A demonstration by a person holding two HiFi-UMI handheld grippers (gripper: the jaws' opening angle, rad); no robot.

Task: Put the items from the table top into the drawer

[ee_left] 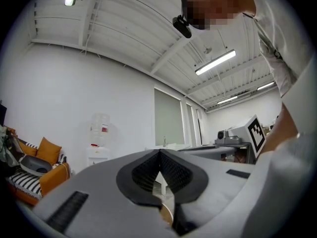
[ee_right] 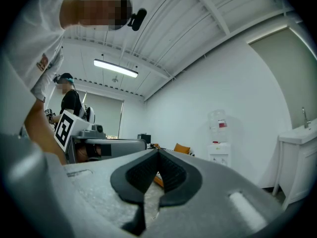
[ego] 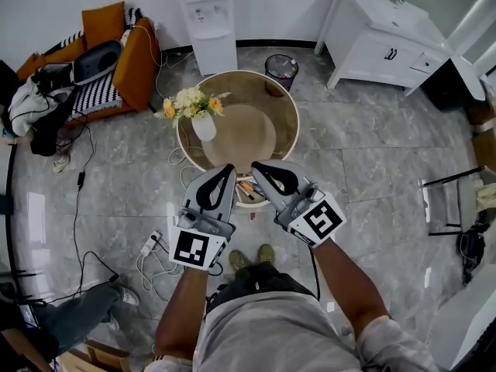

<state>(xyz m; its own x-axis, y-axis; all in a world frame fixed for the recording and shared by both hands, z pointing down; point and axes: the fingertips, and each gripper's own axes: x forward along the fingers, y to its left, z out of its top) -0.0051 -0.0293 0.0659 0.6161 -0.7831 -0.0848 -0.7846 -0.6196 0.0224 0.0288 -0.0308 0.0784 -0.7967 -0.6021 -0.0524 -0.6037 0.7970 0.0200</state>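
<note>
A round wooden table point(ego: 288, 108) stands below me on the floor. On its left part sits a white vase of yellow flowers point(ego: 203, 121). At the table's near edge an open drawer point(ego: 249, 193) shows between my grippers, with small orange and dark items inside. My left gripper point(ego: 230, 167) and right gripper point(ego: 254, 166) hang side by side above the drawer, pointing level. In the left gripper view the left gripper point(ee_left: 159, 151) is shut with nothing between the pads. The right gripper point(ee_right: 158, 150) is likewise shut and holds nothing.
A water dispenser point(ego: 208, 22) and a bin point(ego: 280, 70) stand beyond the table. An orange sofa point(ego: 116, 53) is at the far left, a white cabinet point(ego: 380, 41) at the far right. A power strip with cables point(ego: 151, 245) lies by my left foot.
</note>
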